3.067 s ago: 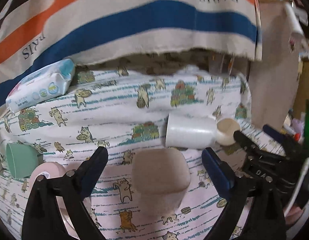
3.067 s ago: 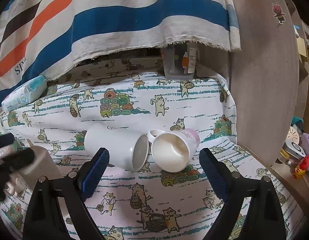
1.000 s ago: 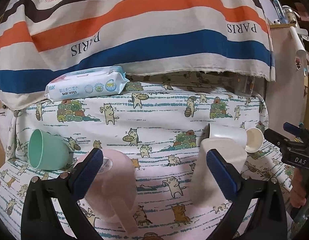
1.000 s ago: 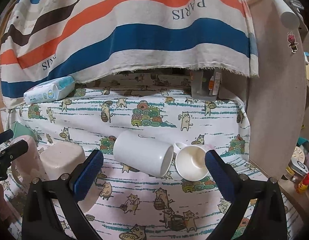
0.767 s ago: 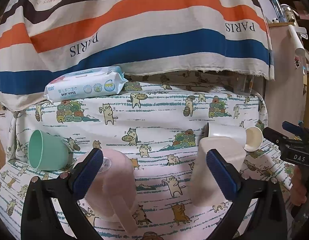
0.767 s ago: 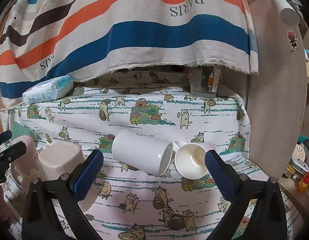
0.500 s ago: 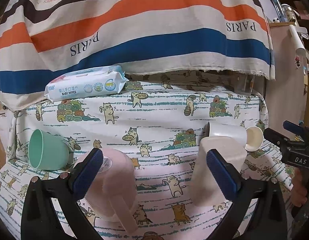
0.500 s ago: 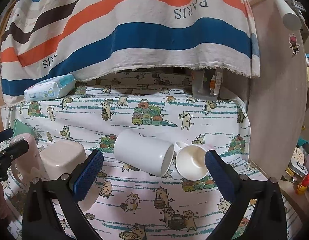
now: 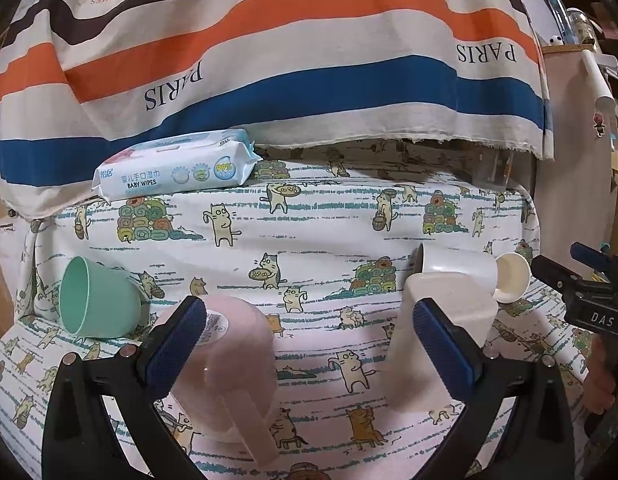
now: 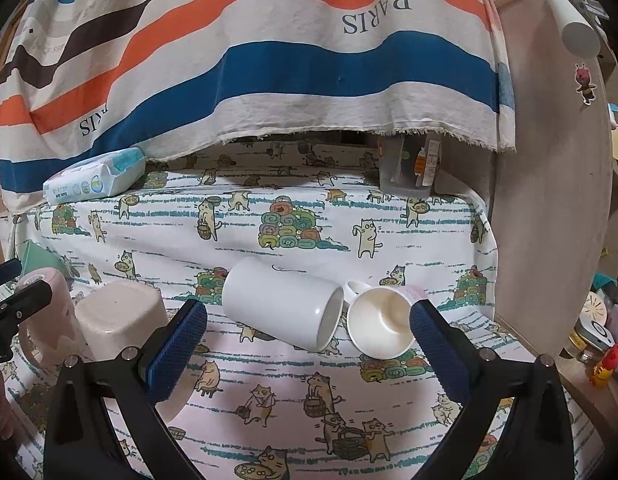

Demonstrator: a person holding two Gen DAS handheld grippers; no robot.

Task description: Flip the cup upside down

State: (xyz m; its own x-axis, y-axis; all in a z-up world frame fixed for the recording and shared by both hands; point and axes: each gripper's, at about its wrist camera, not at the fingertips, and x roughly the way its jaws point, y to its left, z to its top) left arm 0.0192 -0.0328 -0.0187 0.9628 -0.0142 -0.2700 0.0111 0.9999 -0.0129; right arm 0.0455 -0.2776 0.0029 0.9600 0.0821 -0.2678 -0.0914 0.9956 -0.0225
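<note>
White mug (image 10: 283, 303) lying on its side mid-cloth, one cream cup (image 10: 383, 328) touching its mouth, one square beige cup (image 10: 119, 316) upside down left of it, left gripper (image 9: 309, 346) and right gripper (image 10: 307, 346) both spread wide, empty.

Both views come in warm and evenly lit, a soft indoor light from above and no harsh glare anywhere. The striped cloth (image 9: 269, 60) throws a dark band of shadow beneath its frayed hem, swallowing the back of the bench. Fisheye bending is strong: black corners ring each frame and the cat-print cover (image 10: 309, 220) bulges like a dome. The white mug (image 10: 281, 304) on its side carries a small highlight near its rim and a faint soft shadow below. Close in, the left claw (image 9: 309, 344) and right claw (image 10: 309, 340) sit slightly soft; the print in the middle distance stays crisp.
</note>
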